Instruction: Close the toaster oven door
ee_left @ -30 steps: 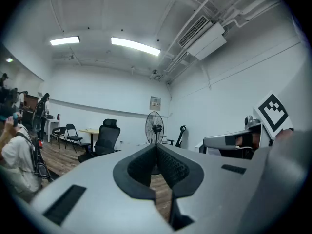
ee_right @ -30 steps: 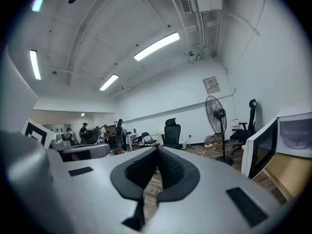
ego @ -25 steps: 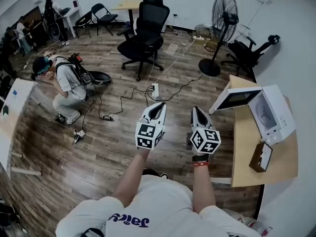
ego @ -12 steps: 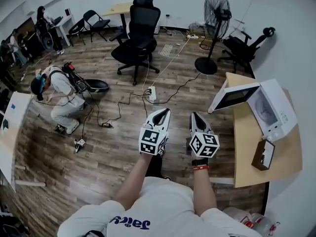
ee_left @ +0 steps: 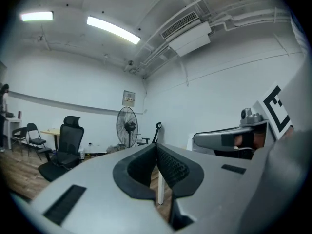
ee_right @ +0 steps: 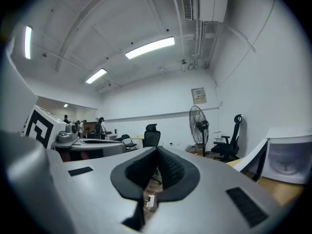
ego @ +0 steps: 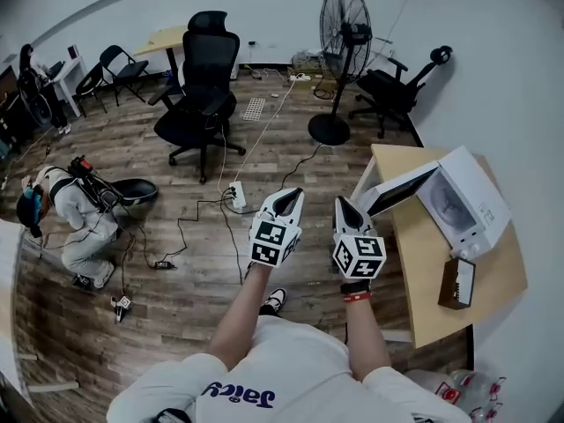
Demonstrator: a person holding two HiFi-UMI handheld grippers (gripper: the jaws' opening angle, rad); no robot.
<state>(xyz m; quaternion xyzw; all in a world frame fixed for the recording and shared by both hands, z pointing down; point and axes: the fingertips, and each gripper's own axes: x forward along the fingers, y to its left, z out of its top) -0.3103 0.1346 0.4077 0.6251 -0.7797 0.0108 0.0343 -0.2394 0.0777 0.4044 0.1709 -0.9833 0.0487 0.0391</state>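
A white toaster oven [ego: 465, 203] stands on a wooden table [ego: 414, 271] at the right of the head view, its door [ego: 394, 192] swung open toward me. The oven's cavity [ee_right: 292, 164] and the door's edge [ee_right: 258, 157] show at the right of the right gripper view. My left gripper [ego: 292, 194] is held in the air over the floor, shut and empty. My right gripper [ego: 340, 203] hangs beside it, just left of the open door, also shut and empty. In their own views the left gripper [ee_left: 156, 147] and right gripper [ee_right: 156, 151] show jaws pressed together.
A small brown box [ego: 456, 282] sits on the table near the oven. A black office chair [ego: 199, 95], a standing fan [ego: 339, 51], another chair [ego: 392, 86] and a power strip [ego: 236, 196] with cables are on the wood floor. A person [ego: 75, 218] crouches at left.
The head view has swung right and the table with the oven has come closer. Both grippers stay shut, side by side, now nearer the open door.
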